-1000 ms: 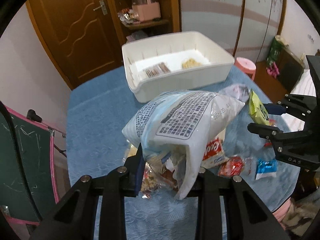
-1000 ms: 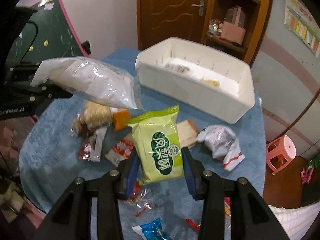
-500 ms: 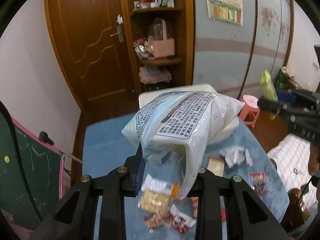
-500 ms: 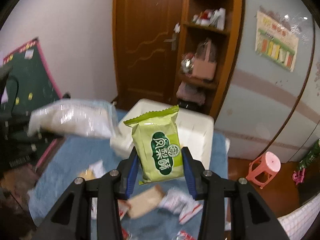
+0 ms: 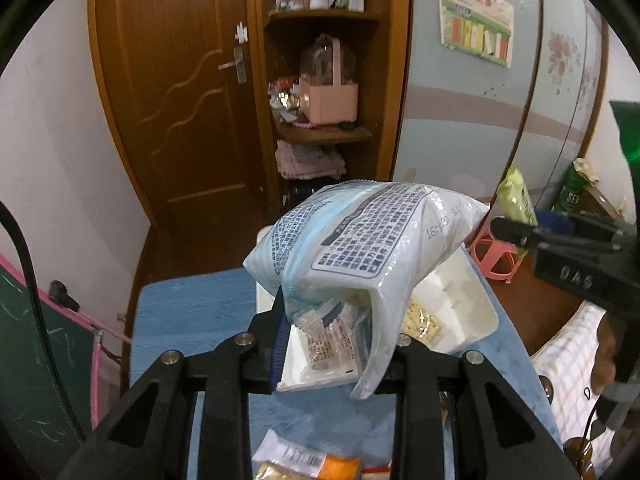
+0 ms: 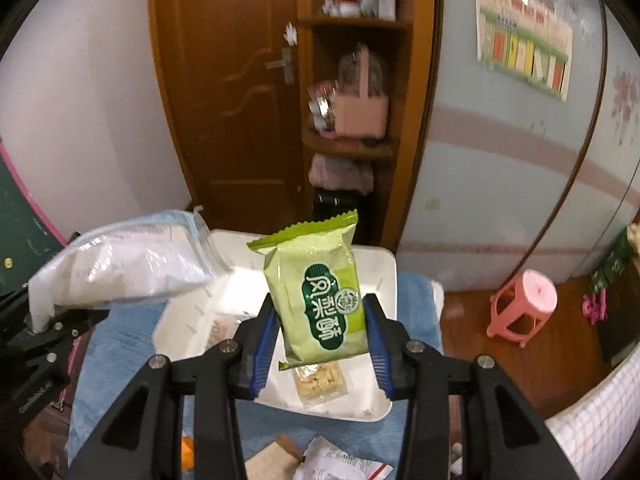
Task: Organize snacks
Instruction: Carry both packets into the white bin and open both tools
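My left gripper (image 5: 340, 344) is shut on the lower end of a big white bag with blue print (image 5: 372, 240). The bag hangs over the near left part of the white bin (image 5: 476, 284). My right gripper (image 6: 320, 328) is shut on a green snack packet (image 6: 320, 292), upright above the bin (image 6: 384, 268). Two small packets lie in the bin: a pale nut bar (image 6: 320, 376) and a clear one (image 5: 320, 346). In the right wrist view the white bag (image 6: 120, 268) shows at the left. The green packet (image 5: 516, 196) shows at the right of the left wrist view.
The bin stands at the far end of a table with a blue cloth (image 5: 192, 312). Loose snack packets (image 5: 304, 464) lie on the near part. Behind are a wooden door and shelves (image 5: 320, 132), with a pink stool (image 6: 524, 304) to the right and a green chalkboard (image 5: 24, 340) to the left.
Both grippers have risen and moved forward from over the loose snacks to above the bin, each still gripping its packet. The views now show more of the door and shelves.
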### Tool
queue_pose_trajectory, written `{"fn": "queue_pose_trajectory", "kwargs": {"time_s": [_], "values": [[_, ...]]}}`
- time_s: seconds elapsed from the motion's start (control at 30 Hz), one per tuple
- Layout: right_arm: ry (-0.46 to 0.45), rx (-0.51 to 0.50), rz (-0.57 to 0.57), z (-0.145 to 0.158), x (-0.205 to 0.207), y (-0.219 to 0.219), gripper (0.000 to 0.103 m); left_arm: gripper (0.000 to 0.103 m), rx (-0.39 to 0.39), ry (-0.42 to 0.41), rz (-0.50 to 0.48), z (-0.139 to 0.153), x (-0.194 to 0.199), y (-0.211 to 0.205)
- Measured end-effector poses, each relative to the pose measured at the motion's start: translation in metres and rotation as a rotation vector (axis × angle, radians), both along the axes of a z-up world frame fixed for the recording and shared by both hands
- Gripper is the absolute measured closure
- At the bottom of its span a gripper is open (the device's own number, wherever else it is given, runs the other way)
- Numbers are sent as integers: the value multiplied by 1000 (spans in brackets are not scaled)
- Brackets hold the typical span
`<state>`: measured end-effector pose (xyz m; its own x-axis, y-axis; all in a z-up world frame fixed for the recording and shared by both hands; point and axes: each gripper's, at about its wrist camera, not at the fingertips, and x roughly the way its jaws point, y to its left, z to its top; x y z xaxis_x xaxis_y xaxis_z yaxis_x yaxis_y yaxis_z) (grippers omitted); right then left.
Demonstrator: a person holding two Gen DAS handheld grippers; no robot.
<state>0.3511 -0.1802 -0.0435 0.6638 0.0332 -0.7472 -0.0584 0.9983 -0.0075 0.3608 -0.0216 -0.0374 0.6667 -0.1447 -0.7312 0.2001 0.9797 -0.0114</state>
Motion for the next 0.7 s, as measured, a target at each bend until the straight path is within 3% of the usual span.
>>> {"fn": "queue_pose_trajectory", "kwargs": {"time_s": [0.27,0.5,0.57,0.63,0.7], "values": [[127,-14,-36,-67,36,-4,61,75,12,109,23,-63,44,-5],[179,-5,-37,-93,48,-2,60,71,20,137,29,-86,61,-3],[195,4,-33,-98,52,-2,60,42,11,142,22,-89,59,-2],[209,26,-29,-103,54,-3,60,22,-3,122,12,-88,54,-1],[211,57,-20,-104,54,-4,60,16,0,97,13,-85,47,2]]}}
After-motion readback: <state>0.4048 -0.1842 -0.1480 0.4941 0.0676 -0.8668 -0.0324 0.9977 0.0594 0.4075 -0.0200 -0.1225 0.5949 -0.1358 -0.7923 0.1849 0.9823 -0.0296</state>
